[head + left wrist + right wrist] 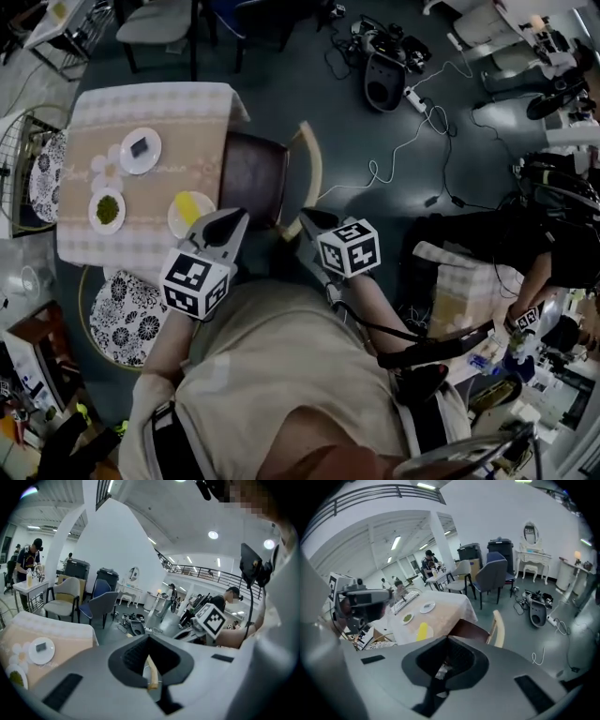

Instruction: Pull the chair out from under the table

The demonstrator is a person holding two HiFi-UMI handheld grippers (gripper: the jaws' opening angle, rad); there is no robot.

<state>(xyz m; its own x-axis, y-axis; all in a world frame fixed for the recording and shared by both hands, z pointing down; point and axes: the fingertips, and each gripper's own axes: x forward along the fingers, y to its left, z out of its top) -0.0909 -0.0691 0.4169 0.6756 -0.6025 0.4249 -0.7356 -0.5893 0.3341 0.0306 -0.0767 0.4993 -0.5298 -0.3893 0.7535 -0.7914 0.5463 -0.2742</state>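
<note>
we find three plates [140, 150] on the table [84, 253]. the chair [255, 173] stands at the table's right side, seat partly under the top, back turned away from the table. the left gripper [236, 217] hangs over the table's near right corner. the right gripper [307, 217] hangs right of the table, by the chair's back. one cushioned seat [127, 314] sits at the table's near side.

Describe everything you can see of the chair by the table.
The chair has a dark brown, smooth-looking seat and a curved backrest of light wood. Its legs are hidden. It stands upright at the side of the table, with the seat front reaching the table's edge and the backrest on the side away from the table. The right gripper is close to the backrest's near end, but whether they touch cannot be told.
</note>
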